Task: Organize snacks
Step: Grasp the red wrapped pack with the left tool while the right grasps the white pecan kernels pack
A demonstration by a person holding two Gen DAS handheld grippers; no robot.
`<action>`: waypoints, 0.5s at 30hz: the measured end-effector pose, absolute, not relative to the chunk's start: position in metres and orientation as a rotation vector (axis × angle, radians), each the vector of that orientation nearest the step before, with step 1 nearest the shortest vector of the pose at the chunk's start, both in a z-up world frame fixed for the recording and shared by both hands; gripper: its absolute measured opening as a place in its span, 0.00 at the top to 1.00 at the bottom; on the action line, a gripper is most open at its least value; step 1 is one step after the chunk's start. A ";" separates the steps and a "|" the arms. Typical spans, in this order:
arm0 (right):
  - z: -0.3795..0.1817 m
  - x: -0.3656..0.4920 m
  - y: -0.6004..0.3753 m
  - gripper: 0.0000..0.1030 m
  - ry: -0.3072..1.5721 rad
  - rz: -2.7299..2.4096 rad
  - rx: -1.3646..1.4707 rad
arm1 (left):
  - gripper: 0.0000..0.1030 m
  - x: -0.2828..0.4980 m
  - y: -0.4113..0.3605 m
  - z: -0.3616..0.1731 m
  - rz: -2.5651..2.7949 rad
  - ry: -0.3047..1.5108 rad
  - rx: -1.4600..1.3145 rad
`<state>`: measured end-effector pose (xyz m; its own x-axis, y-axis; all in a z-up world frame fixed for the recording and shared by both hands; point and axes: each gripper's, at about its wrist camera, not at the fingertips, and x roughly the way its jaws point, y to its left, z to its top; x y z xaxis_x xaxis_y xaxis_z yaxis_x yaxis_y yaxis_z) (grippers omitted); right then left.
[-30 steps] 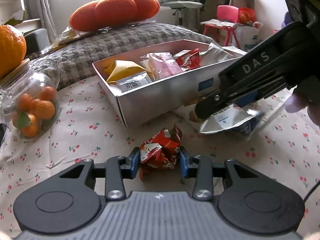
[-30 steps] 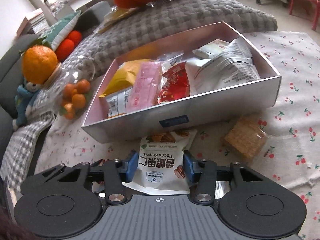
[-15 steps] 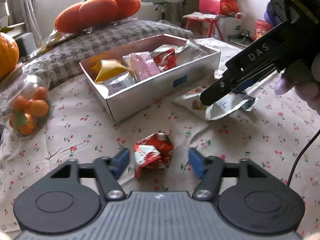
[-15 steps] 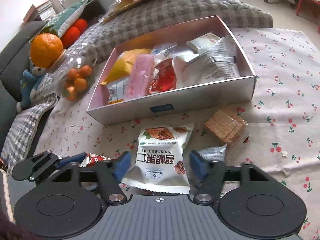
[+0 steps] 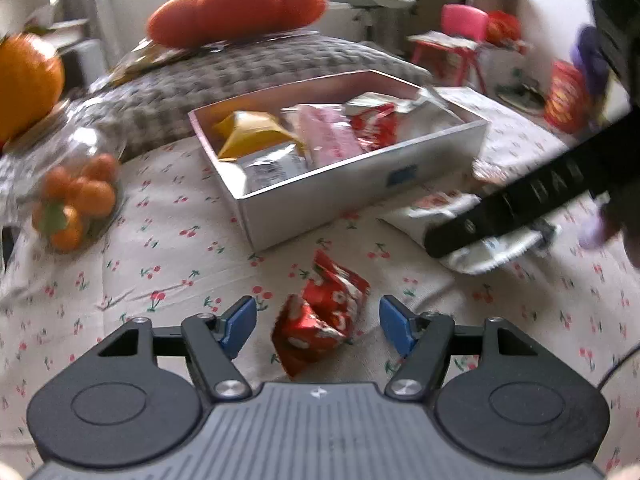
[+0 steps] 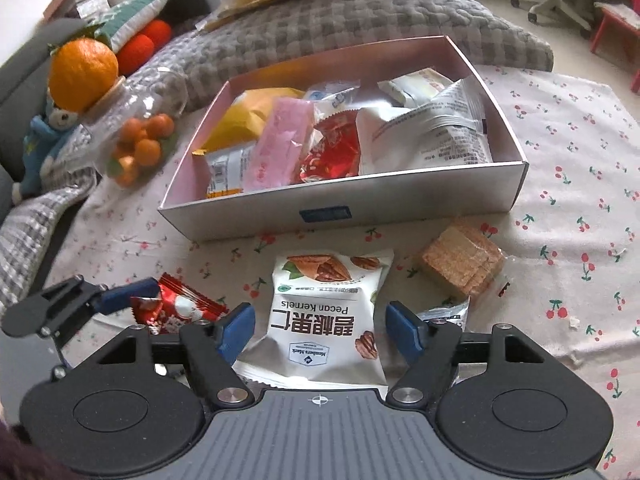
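Near the box (image 6: 344,216), the closing left gripper (image 5: 316,324) and open right gripper (image 6: 320,326) straddle the untouched red packet (image 5: 320,316) and pecan bag (image 6: 324,320).

The left gripper (image 5: 316,326) hung over a cloth with little cherries (image 5: 168,240). A crinkly red snack pack (image 5: 320,312) lay on the cloth between its blue fingers (image 5: 240,326), and they did not touch it. The jaws were closing. Behind sat a silver box (image 5: 340,192) with snacks inside: yellow, pink, red and white packs. The right gripper (image 5: 516,208) reached in from the right, above a white bag (image 5: 472,248). A clear jar of small oranges (image 5: 76,200) lay at the left, by a grey pillow (image 5: 248,68)
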<state>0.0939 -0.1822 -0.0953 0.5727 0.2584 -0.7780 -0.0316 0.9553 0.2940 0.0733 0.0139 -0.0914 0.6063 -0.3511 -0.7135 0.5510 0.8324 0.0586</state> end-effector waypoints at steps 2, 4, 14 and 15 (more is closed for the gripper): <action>-0.096 0.094 -0.180 0.30 0.947 0.161 0.237 | 0.46 0.078 0.018 -0.092 -0.511 0.784 0.225; -0.096 0.093 -0.179 0.31 0.945 0.155 0.219 | 0.47 0.082 0.020 -0.093 -0.494 0.801 0.180; -0.093 0.093 -0.178 0.52 0.951 0.132 0.188 | 0.71 0.085 0.020 -0.088 -0.425 0.841 0.105; -0.092 0.092 -0.178 0.53 0.952 0.132 0.189 | 0.72 0.085 0.020 -0.088 -0.422 0.845 0.103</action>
